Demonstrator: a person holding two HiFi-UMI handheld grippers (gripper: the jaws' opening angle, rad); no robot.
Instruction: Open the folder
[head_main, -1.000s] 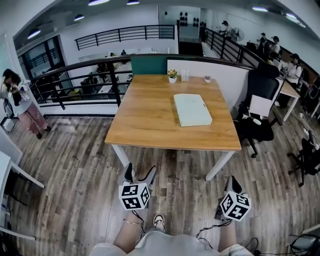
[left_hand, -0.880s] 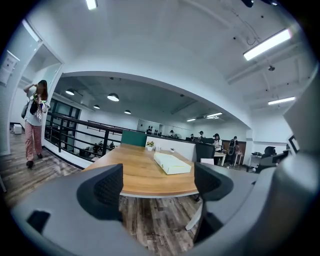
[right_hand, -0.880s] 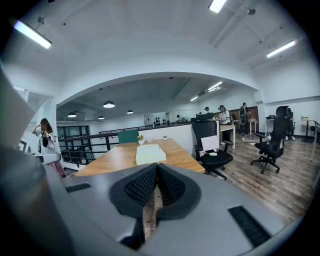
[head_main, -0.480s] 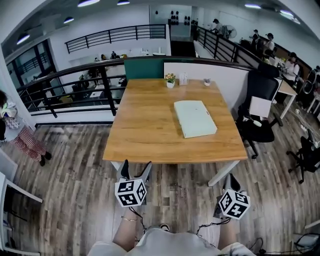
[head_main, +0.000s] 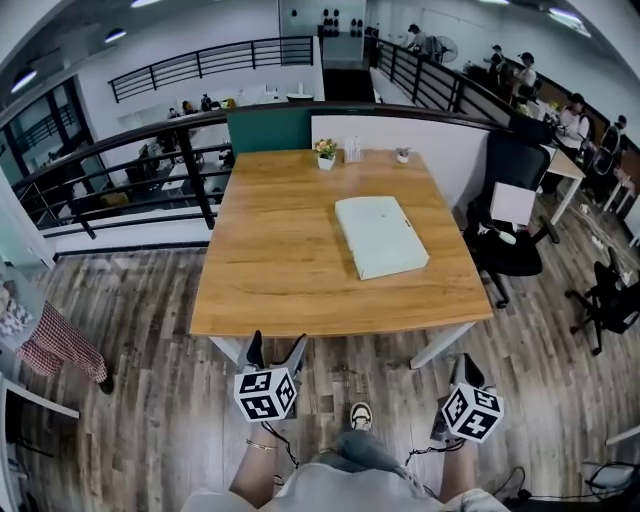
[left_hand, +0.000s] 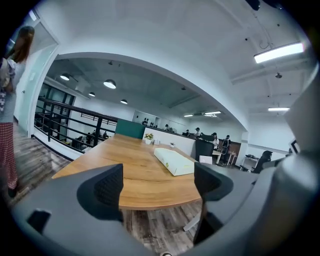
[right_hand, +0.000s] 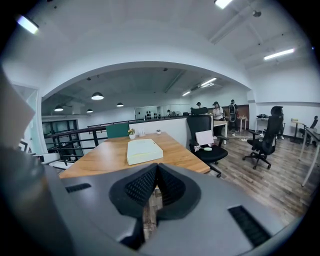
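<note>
A pale green folder (head_main: 380, 236) lies closed and flat on the right half of the wooden table (head_main: 270, 260); it also shows as the folder (left_hand: 173, 161) in the left gripper view and the folder (right_hand: 143, 150) in the right gripper view. My left gripper (head_main: 274, 350) hangs just short of the table's near edge, open with nothing between its jaws. My right gripper (head_main: 465, 372) is lower and to the right, over the floor, its jaws shut and empty. Both are well short of the folder.
A small flower pot (head_main: 325, 152), a clear holder (head_main: 352, 151) and a tiny plant (head_main: 402, 155) stand at the table's far edge. A black office chair (head_main: 510, 215) sits right of the table. A railing (head_main: 120, 175) runs behind; a person (head_main: 45, 335) stands at left.
The view has come closer to the table, which now looks larger. Both grippers kept their positions in front of me; the person at left has shifted down the picture.
</note>
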